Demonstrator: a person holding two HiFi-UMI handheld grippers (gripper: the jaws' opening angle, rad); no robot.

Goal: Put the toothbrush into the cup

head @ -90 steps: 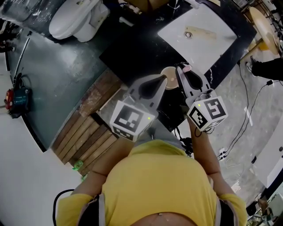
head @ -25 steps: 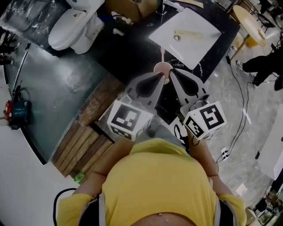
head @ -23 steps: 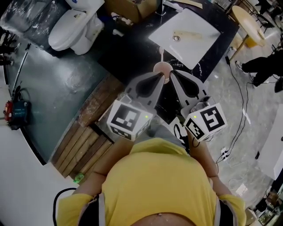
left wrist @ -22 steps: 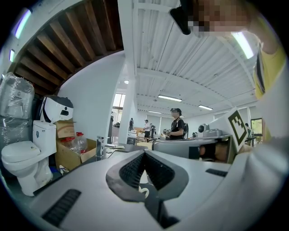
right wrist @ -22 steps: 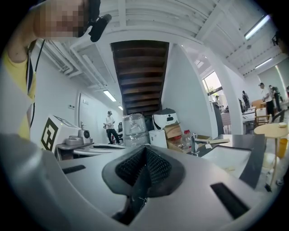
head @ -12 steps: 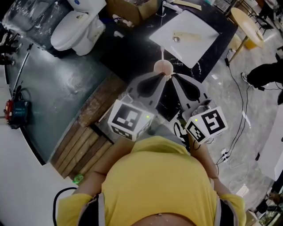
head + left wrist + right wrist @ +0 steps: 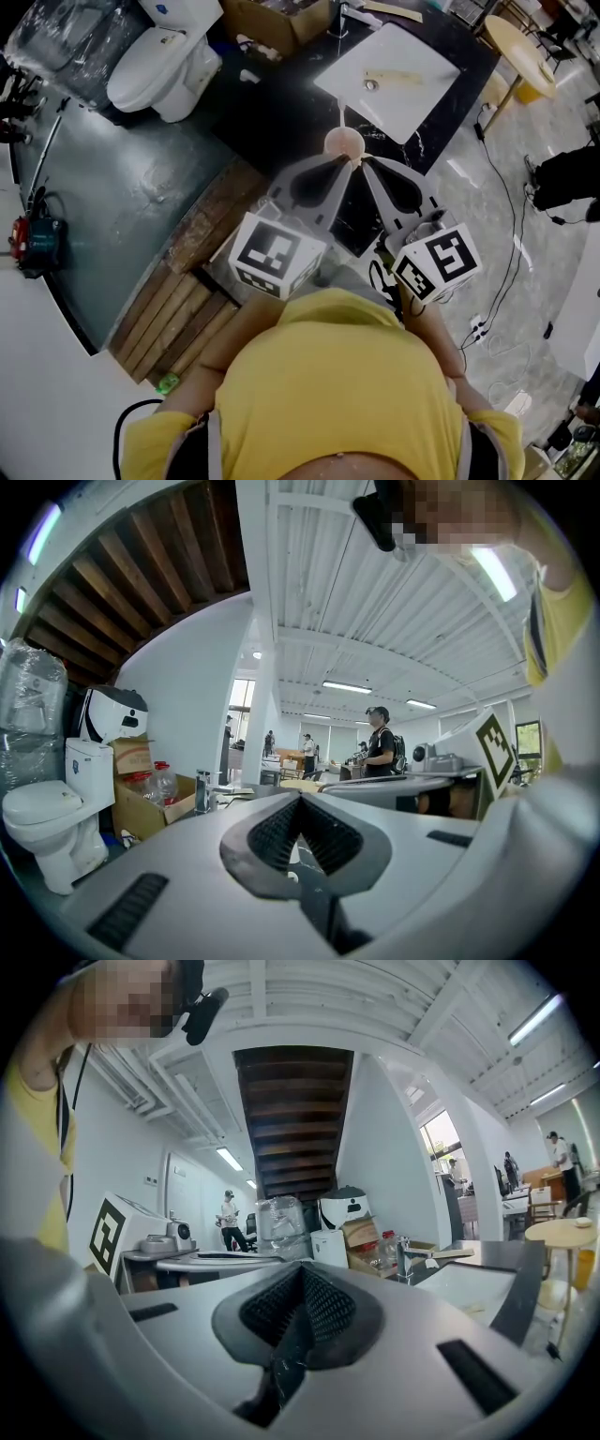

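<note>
In the head view a pinkish cup (image 7: 344,142) stands on the black counter (image 7: 281,112), near the white sink basin (image 7: 412,56). A thin white toothbrush (image 7: 341,112) stands upright in the cup. My left gripper (image 7: 348,160) and right gripper (image 7: 365,161) are side by side just short of the cup, tips close together and apart from it. Both are shut with nothing between the jaws. The left gripper view shows the left gripper (image 7: 300,800) shut, and the right gripper view shows the right gripper (image 7: 301,1276) shut; neither view shows the cup.
A beige strip (image 7: 394,77) lies in the basin by the drain. A white toilet (image 7: 164,47) and a cardboard box (image 7: 281,14) are at the back left. Wooden planks (image 7: 192,272) lie below left. A round table (image 7: 523,42) and floor cables (image 7: 511,234) are at the right.
Since the earliest frame the right gripper has left the cup's rim, both grippers have drawn back, and the toothbrush now stands in the cup. Over the last second little has shifted.
</note>
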